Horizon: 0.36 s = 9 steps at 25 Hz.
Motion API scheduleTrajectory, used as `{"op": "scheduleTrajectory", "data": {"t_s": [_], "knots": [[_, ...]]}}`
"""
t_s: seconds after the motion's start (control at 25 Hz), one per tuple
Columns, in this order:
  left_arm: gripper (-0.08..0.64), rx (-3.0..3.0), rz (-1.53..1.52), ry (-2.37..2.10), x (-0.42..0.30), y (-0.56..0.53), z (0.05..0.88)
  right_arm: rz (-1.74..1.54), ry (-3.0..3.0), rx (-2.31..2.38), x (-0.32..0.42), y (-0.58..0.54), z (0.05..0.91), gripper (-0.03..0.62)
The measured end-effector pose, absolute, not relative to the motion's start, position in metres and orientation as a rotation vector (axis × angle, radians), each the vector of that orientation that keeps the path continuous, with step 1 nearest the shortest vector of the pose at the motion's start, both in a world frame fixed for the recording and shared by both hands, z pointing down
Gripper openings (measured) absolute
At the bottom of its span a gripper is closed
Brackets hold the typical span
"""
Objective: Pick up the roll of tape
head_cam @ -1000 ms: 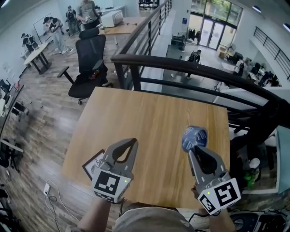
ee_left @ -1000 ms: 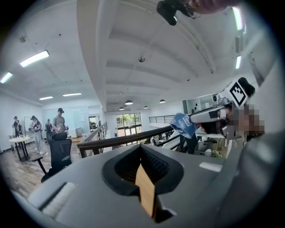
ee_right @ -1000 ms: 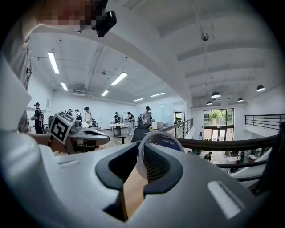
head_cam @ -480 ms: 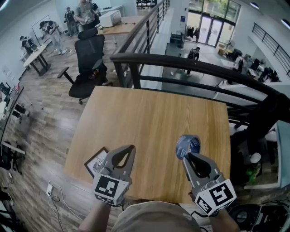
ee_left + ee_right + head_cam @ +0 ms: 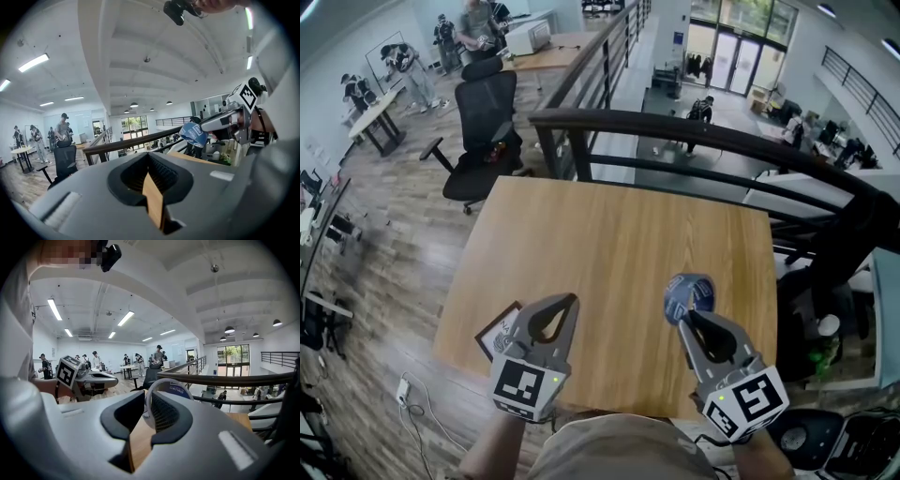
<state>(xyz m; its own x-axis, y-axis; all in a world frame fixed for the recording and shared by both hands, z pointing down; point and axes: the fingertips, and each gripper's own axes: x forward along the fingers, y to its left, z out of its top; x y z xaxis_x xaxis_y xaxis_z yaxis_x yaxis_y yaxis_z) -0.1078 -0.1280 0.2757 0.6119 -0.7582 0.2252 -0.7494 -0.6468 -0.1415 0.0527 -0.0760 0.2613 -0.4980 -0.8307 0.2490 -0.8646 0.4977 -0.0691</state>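
Wood table [image 5: 609, 244] by railing [image 5: 675, 137]; blk chair [image 5: 487, 117] beyond.

left gripper [image 5: 570, 302]: jaws together | right gripper [image 5: 685, 320]: clamped on roll of tape [image 5: 692, 292]

Item count:
- Claws: two, the left claw [image 5: 570, 300] and the right claw [image 5: 686, 317].
- Tape roll [image 5: 690, 294]: one.
- Bench [image 5: 609, 239]: one.
- Framed card [image 5: 498, 336]: one.
- Chair [image 5: 487, 117]: one.
- Railing [image 5: 703, 142]: one.
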Motion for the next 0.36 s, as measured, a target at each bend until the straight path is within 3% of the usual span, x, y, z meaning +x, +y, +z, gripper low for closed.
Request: {"op": "scheduleTrajectory", "data": {"t_s": [0.36], "knots": [[0.002, -2.779, -0.415, 1.300, -0.092, -0.125, 0.271, 0.282, -2.559, 1.460, 0.068, -0.074, 0.261, 0.055]]}}
